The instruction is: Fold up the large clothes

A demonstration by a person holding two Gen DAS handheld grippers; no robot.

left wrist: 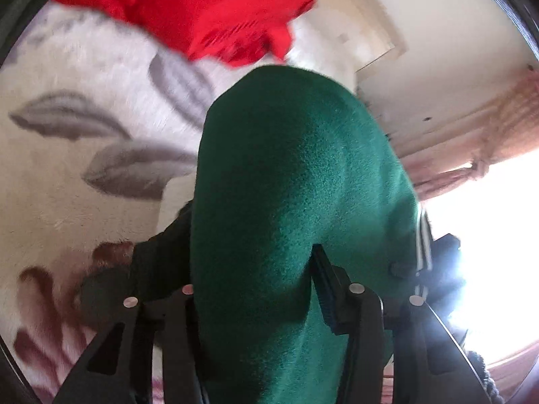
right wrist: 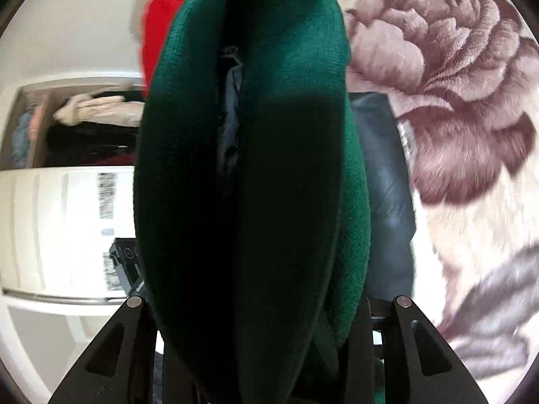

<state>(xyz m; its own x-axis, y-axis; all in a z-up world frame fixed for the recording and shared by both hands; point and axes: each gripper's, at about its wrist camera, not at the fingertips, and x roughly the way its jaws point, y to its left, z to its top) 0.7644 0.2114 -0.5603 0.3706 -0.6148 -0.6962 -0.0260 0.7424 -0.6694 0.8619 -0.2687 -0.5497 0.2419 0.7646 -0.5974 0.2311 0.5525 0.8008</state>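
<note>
A thick dark green fleece garment (left wrist: 286,168) fills the middle of the left wrist view and hangs bunched between the jaws of my left gripper (left wrist: 256,266). The right finger (left wrist: 325,276) presses into the cloth, and the other finger is hidden under it. In the right wrist view the same green garment (right wrist: 286,67) is doubled over with a dark lining (right wrist: 232,107) in its crease. My right gripper (right wrist: 256,306) is shut on it, fingertips buried in the fabric.
A plush floral blanket (left wrist: 84,155) (right wrist: 454,84) covers the bed below. A red garment (left wrist: 202,10) (right wrist: 161,17) lies at its far side, a navy garment (right wrist: 387,185) beside the green one. An open wardrobe (right wrist: 84,124) stands left, a bright curtained window (left wrist: 488,219) right.
</note>
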